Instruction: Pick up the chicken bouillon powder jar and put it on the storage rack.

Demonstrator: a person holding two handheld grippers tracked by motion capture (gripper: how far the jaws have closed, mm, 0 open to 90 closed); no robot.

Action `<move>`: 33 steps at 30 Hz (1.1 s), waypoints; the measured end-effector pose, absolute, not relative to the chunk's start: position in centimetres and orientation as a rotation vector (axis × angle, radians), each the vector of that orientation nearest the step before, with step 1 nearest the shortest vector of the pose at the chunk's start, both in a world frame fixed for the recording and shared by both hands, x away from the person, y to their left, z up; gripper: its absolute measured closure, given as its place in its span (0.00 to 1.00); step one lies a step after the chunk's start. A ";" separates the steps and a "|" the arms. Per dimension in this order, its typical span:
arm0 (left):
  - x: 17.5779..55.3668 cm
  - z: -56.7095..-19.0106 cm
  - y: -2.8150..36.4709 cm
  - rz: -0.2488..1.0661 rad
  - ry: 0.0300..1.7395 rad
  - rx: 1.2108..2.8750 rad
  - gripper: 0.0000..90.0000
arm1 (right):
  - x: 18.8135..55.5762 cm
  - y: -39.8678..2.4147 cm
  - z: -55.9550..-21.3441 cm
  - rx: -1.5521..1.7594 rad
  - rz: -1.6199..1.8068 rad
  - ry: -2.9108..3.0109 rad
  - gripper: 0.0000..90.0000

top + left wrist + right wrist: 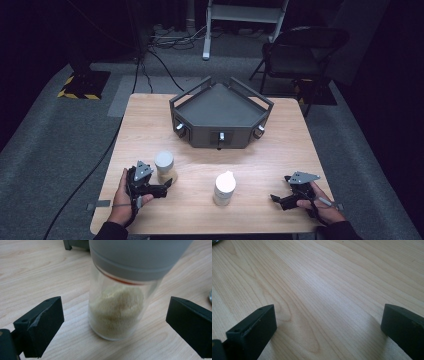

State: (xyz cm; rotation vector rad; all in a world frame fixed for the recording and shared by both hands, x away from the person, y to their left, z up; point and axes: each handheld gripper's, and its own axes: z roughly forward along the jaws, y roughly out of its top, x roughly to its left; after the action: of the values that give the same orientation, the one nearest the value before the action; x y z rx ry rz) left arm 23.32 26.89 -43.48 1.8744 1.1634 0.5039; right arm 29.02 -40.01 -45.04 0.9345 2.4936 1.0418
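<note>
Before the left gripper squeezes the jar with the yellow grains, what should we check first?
1. Jar sits between the jaws of the left gripper: ok.
2. Jaws wide enough, gap on both sides: ok.
3. Jar upright on the table: ok.
4. Grey lid on: ok; whether it is tight: cannot tell.
5. Right gripper well away, open over bare wood: ok.
6. White bottle out of the way: ok.
</note>
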 end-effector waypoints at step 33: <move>24.7 -43.6 24.1 0.532 1.193 1.828 0.09 | 29.1 -40.0 -45.0 0.930 1.044 2.497 0.00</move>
State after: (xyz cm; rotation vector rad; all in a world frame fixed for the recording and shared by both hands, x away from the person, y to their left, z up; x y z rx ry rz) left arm 24.72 24.06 -43.60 1.8277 1.1929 0.5317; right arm 29.13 -40.03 -45.04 0.9297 2.4971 1.0440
